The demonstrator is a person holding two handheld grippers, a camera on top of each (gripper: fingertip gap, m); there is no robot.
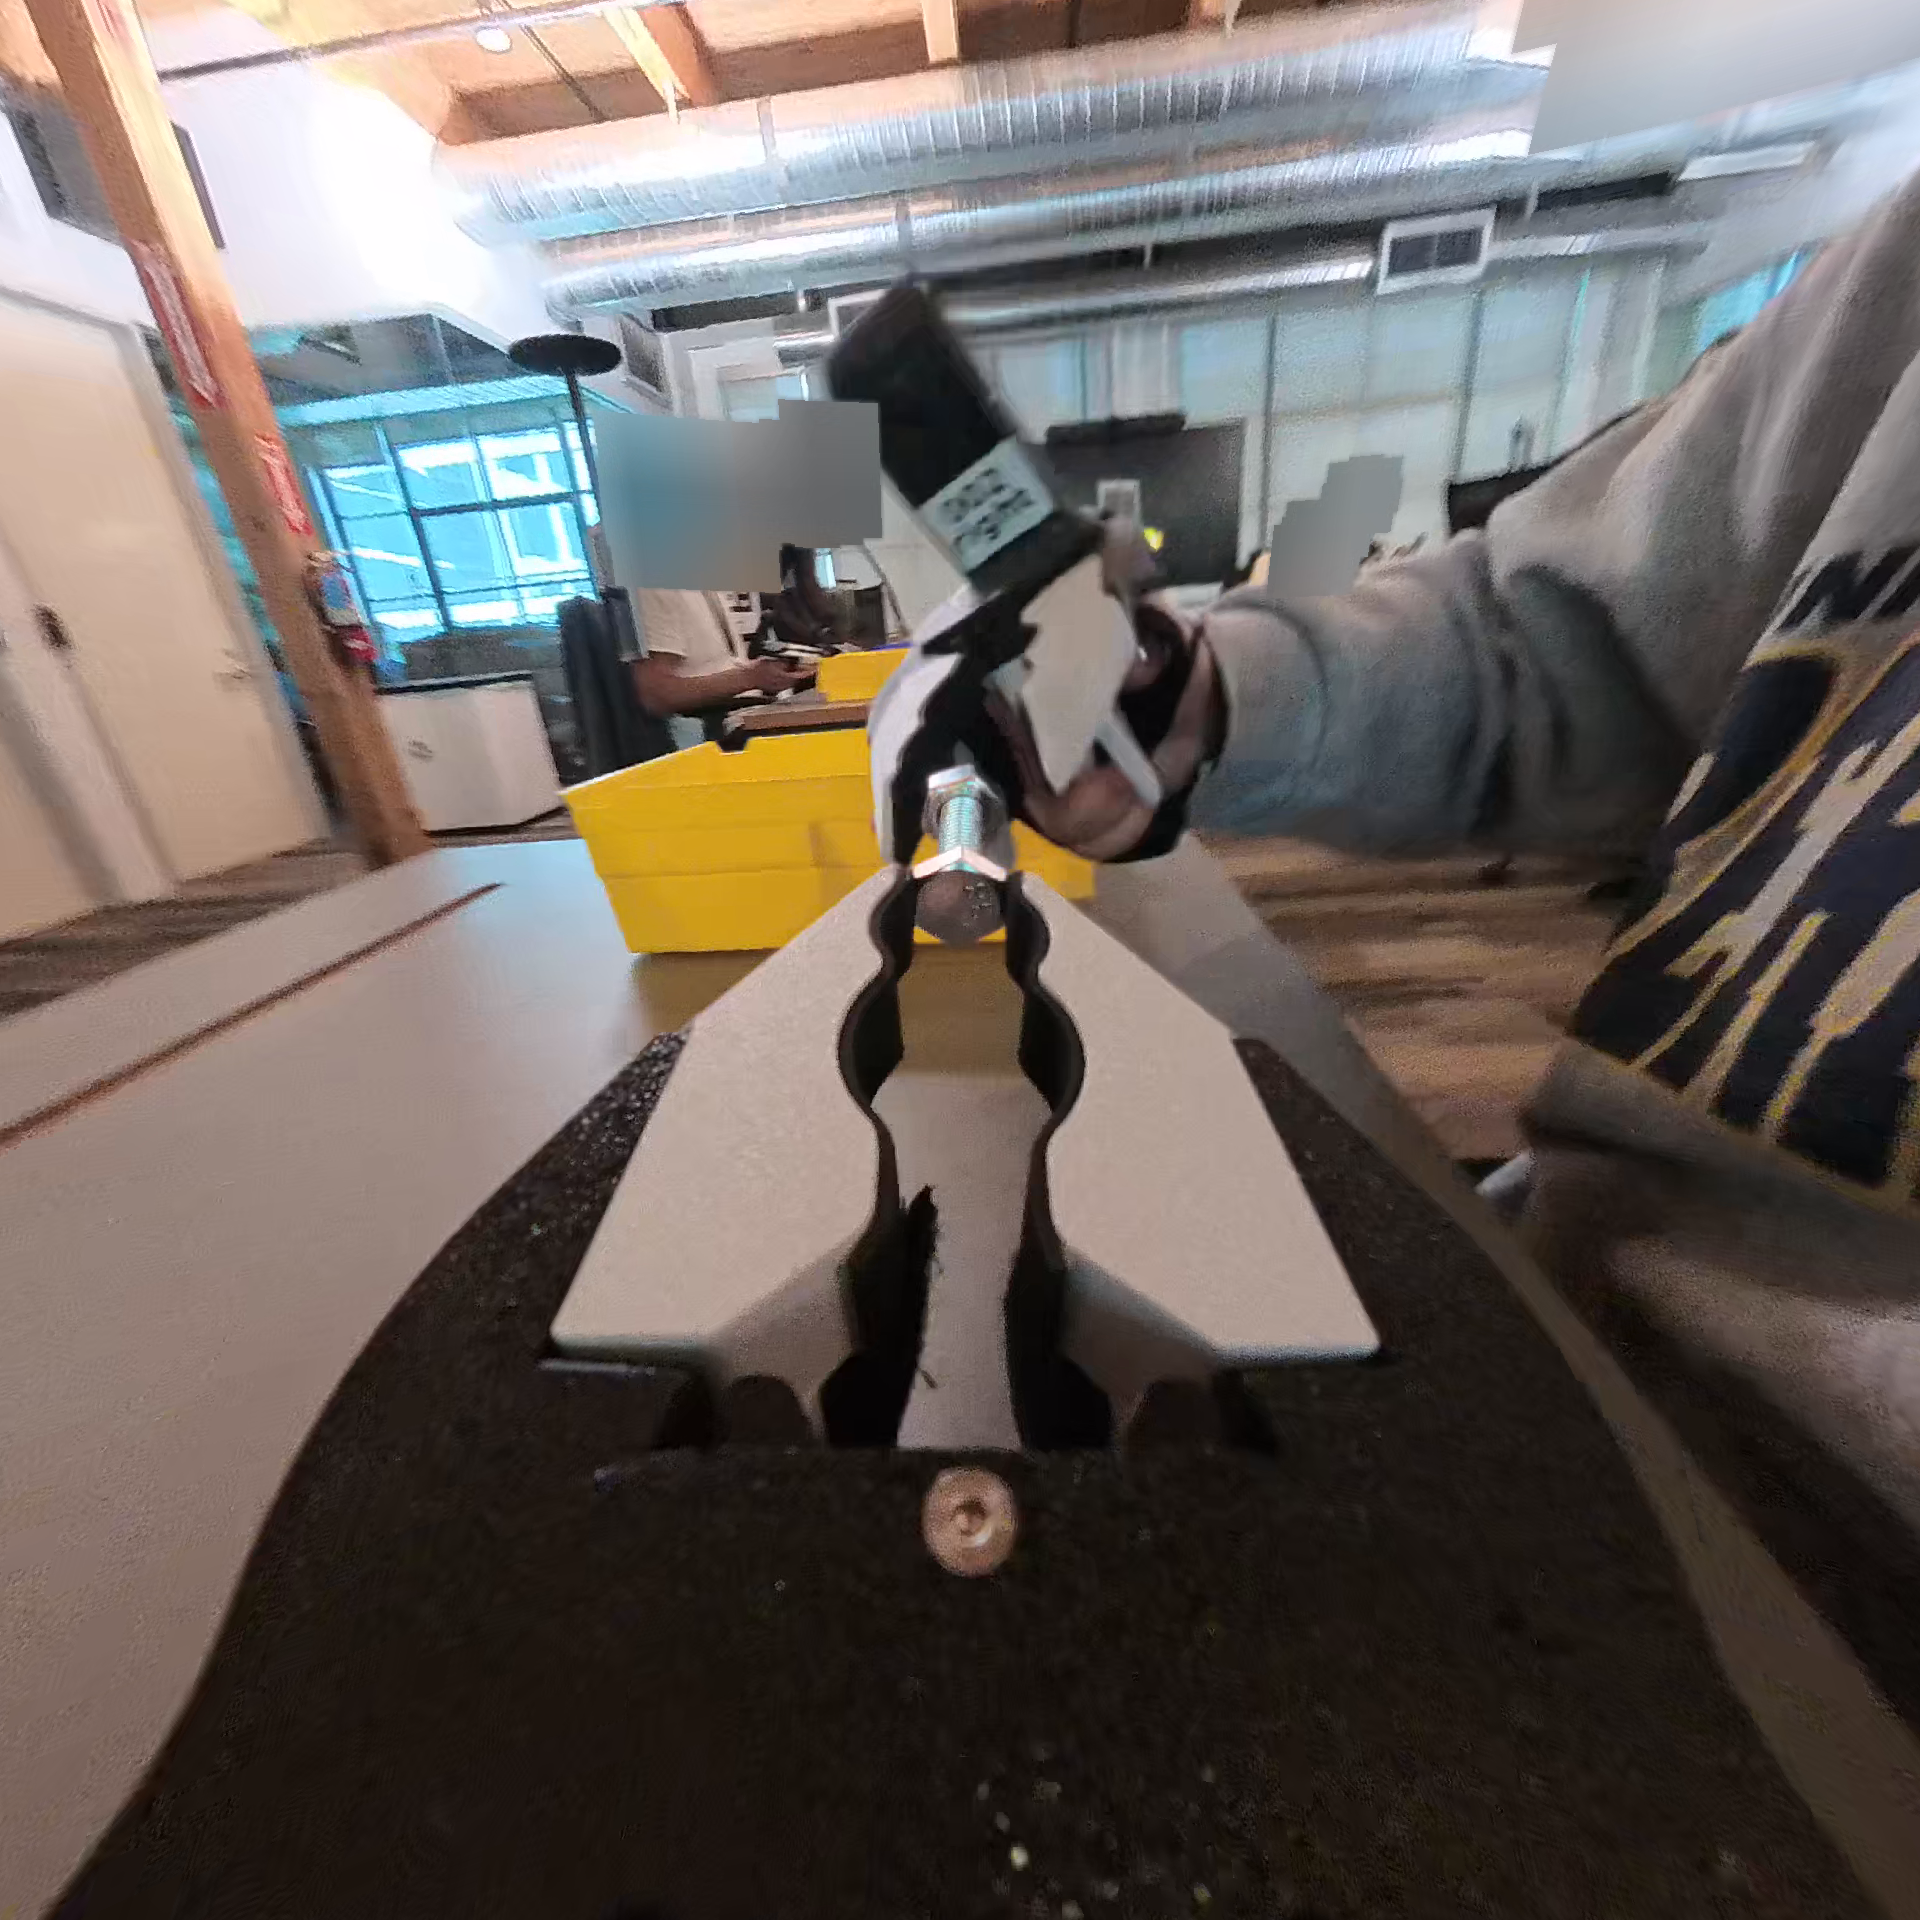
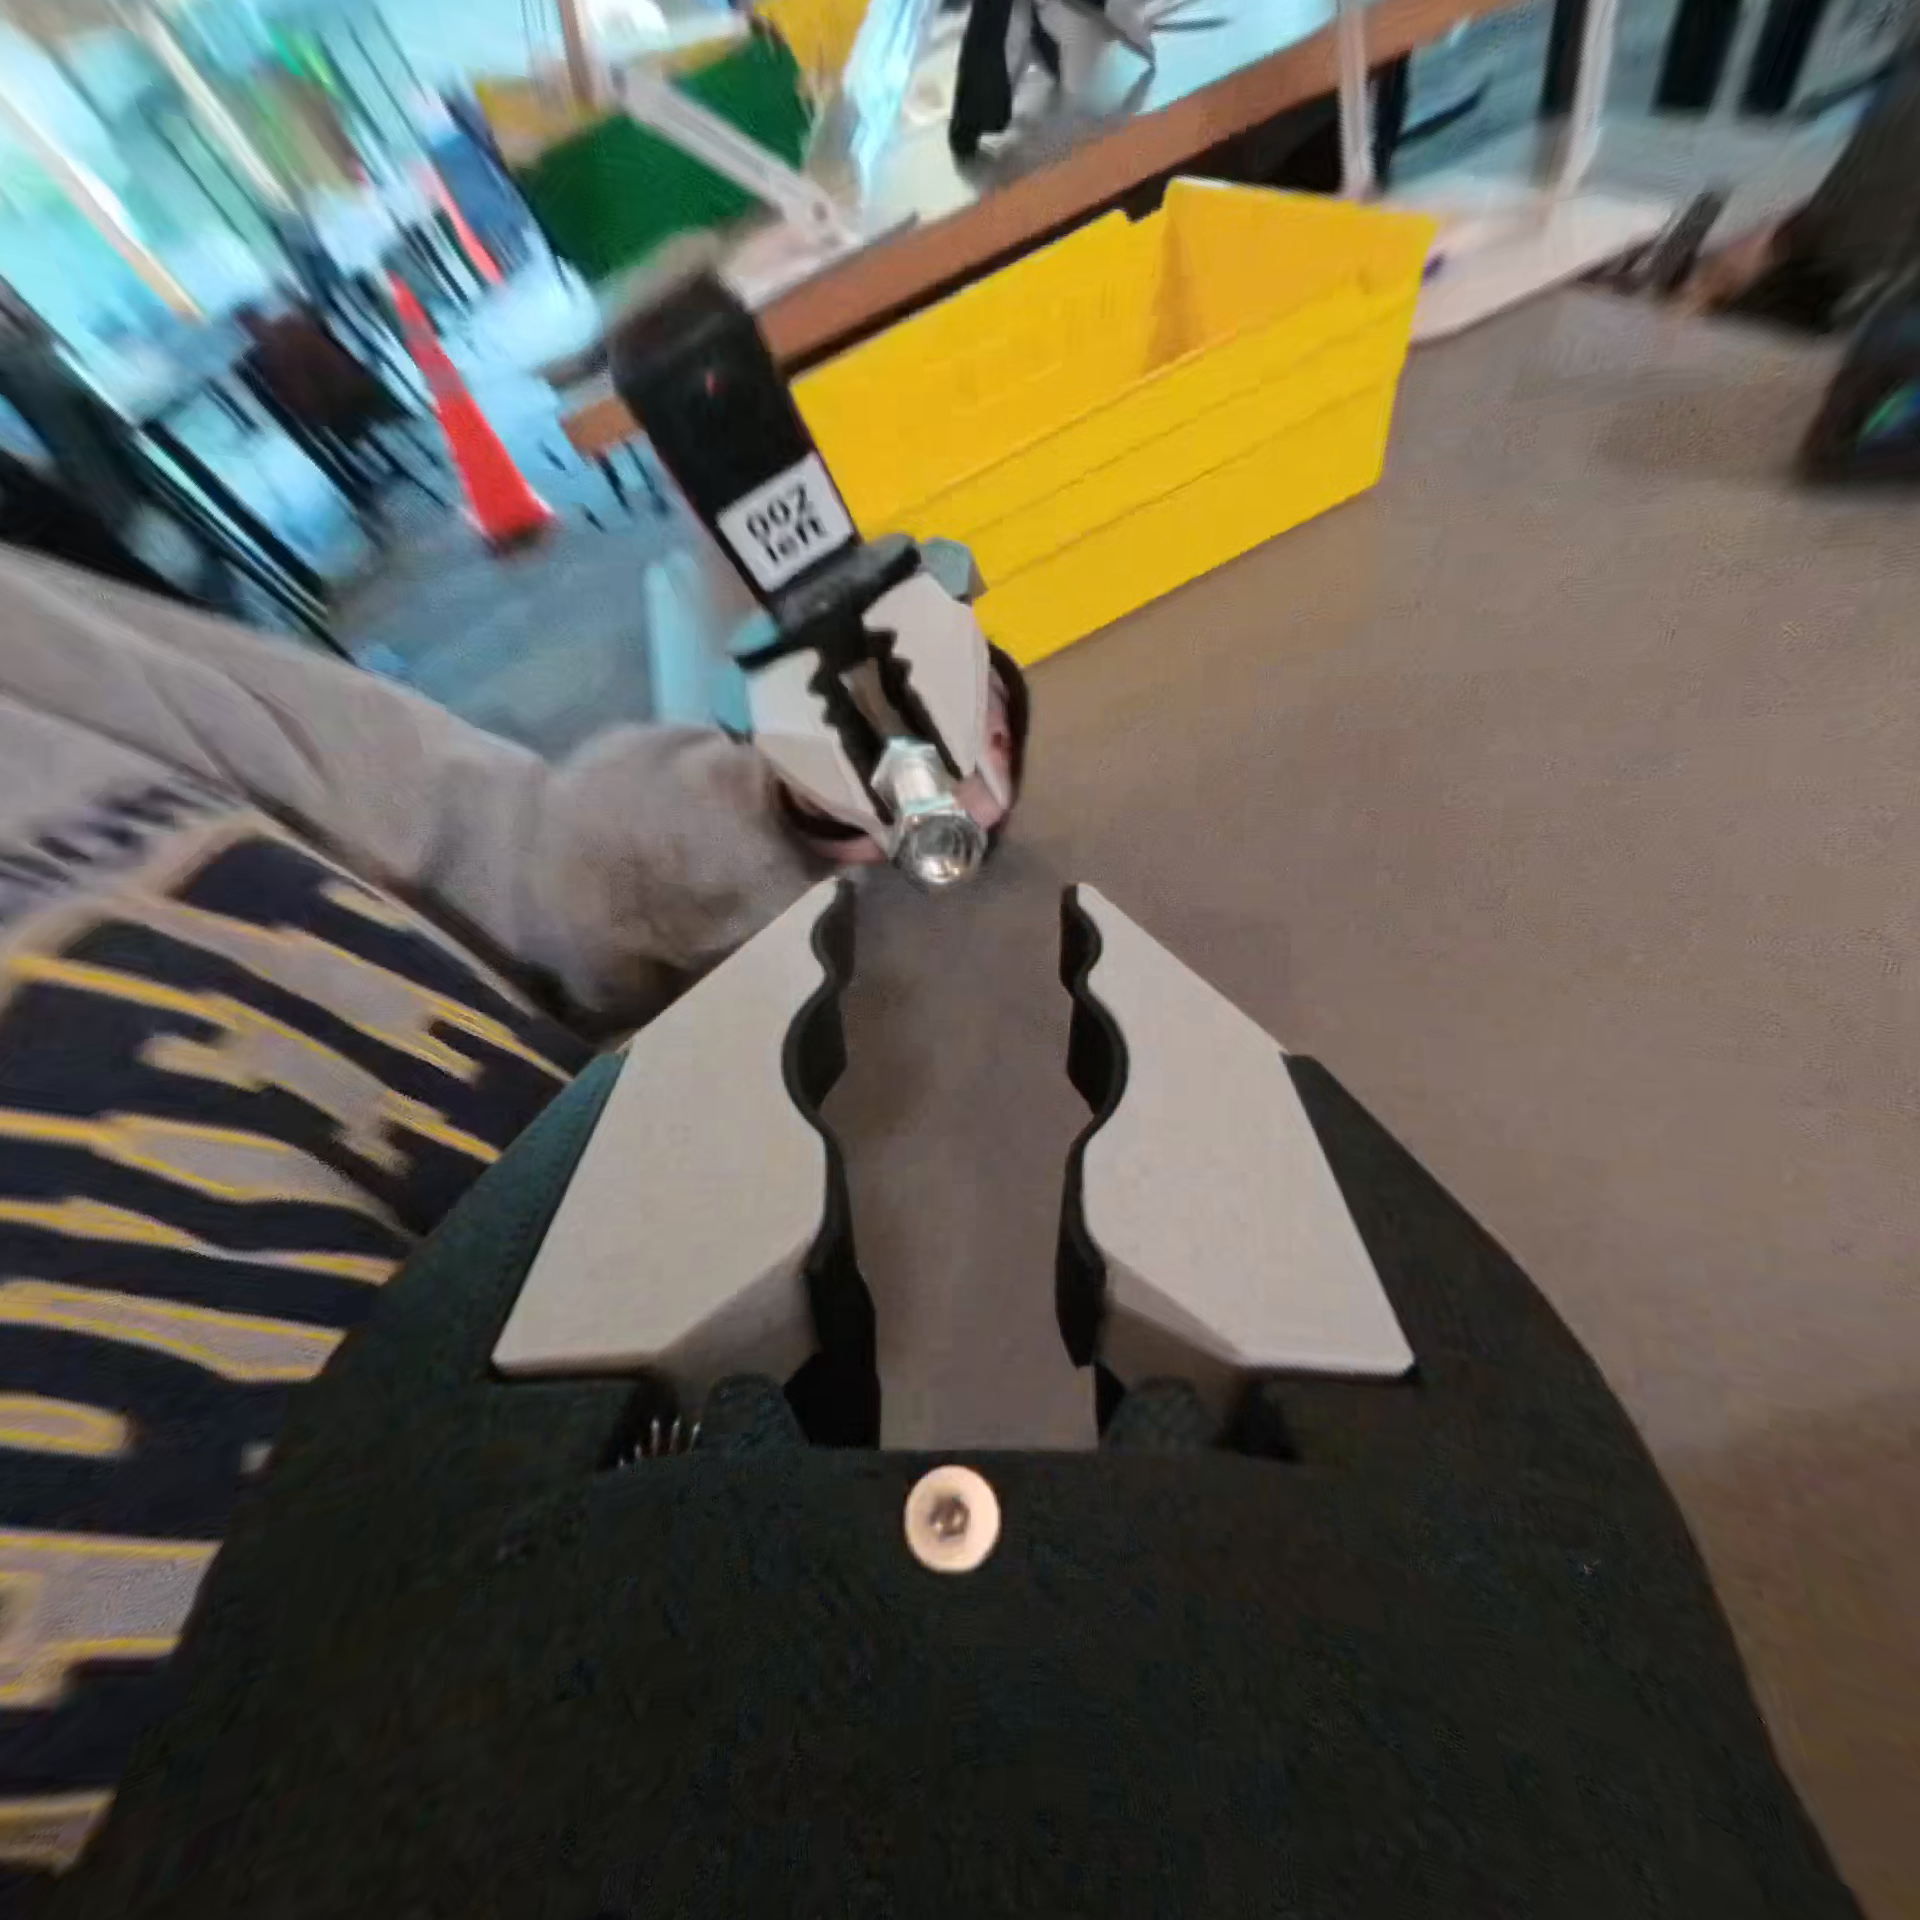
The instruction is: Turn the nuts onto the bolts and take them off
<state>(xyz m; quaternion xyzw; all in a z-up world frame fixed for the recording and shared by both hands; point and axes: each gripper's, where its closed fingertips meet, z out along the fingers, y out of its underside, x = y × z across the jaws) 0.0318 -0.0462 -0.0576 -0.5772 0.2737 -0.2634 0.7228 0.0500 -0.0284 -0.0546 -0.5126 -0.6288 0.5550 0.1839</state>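
My left gripper (image 1: 961, 899) is shut on the head end of a silver bolt (image 1: 963, 914) and holds it above the table. The threaded shaft points away toward my right gripper (image 1: 966, 805), whose jaws stand apart on either side of a silver nut (image 1: 951, 779) on the shaft. In the right wrist view my right gripper (image 2: 956, 899) is open and its tips are just short of the nut (image 2: 935, 831). There the bolt (image 2: 909, 779) points at the camera, and the left gripper (image 2: 904, 774) clamps its far end.
A yellow plastic bin (image 1: 727, 831) stands on the grey table (image 1: 260, 1091) just behind the grippers; it also shows in the right wrist view (image 2: 1143, 416). A grey sleeve (image 1: 1455, 644) reaches in from the right. A person (image 1: 686, 644) sits at a desk far behind.
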